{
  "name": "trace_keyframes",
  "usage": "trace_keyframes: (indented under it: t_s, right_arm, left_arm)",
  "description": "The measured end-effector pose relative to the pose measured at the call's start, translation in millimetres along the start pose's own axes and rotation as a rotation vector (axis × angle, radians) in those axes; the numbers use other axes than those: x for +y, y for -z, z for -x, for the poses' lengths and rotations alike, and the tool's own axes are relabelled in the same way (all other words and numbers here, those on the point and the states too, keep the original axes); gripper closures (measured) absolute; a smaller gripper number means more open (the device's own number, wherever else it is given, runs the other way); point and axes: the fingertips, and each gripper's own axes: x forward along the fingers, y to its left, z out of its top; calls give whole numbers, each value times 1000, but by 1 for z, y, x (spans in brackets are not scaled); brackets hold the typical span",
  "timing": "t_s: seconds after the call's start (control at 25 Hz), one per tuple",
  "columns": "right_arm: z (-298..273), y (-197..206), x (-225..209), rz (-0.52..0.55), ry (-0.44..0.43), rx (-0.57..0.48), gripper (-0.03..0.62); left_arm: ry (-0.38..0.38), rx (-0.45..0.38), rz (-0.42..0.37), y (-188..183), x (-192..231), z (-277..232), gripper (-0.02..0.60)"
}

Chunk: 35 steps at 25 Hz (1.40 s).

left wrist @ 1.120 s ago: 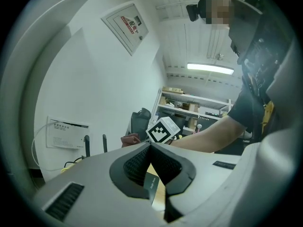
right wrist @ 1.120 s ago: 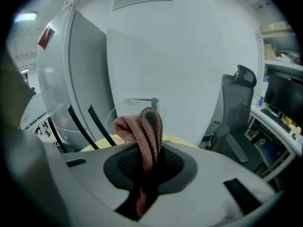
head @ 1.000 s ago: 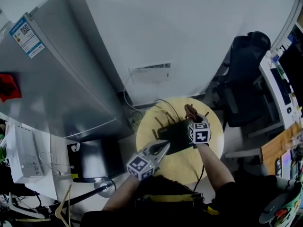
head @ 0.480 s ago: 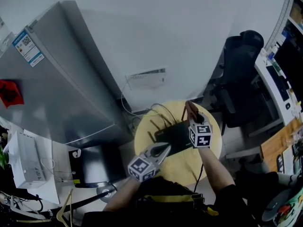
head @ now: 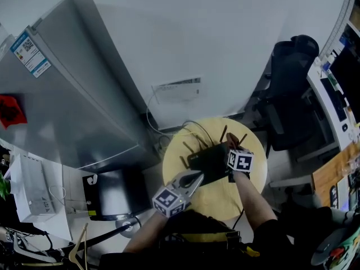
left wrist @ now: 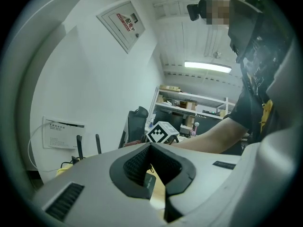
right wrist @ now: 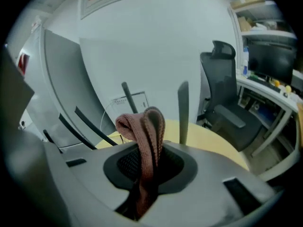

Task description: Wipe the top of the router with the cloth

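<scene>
A black router (head: 209, 161) with several upright antennas lies on a round yellow table (head: 247, 185). My right gripper (head: 232, 147) hovers over the router's far right corner, shut on a reddish-brown cloth (head: 231, 141). In the right gripper view the cloth (right wrist: 144, 131) sticks up folded from between the shut jaws of the right gripper (right wrist: 150, 150), with antennas (right wrist: 183, 112) behind it. My left gripper (head: 194, 178) is shut and empty at the router's near left edge. In the left gripper view the left gripper (left wrist: 150, 148) shows a dark router corner (left wrist: 149, 184) just beyond its jaws.
A grey refrigerator (head: 62, 94) stands at the left. A white wall with a socket plate (head: 179, 89) and cables lies behind the table. A black office chair (head: 289, 89) and a desk with monitors (head: 337, 83) are at the right.
My right gripper has come slightly nearer and lower with the cloth, from beyond the router's far edge to over its far right corner. The left gripper has hardly moved.
</scene>
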Motion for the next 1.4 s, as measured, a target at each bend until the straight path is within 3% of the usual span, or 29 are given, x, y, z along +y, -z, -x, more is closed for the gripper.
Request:
trace_keyframes:
  t_s: [0.08,0.24,0.52,0.8,0.96,1.4]
  right_arm:
    - [-13,14,-4,-50,1,58,531]
    - [-37,25,-8,-42,28,135,531]
    - [-62,36,-15,37,78,226,531]
    - [-73,30,-8,158,75,235,531]
    - [-75,28,-2,201,29,208,531]
    - [-46,-6,16,257,-66,-14,531]
  left_arm:
    - [3,6,4,2,3,3,581]
    - [-4,-24,24,-1,12,6,581]
    - [-17,-11,49,9,25,11,581]
    - [-35,2,68,15,20,11,581]
    - [-54,6,69,19,16,14,581]
    - [-86,-5,66,19,1,14,581]
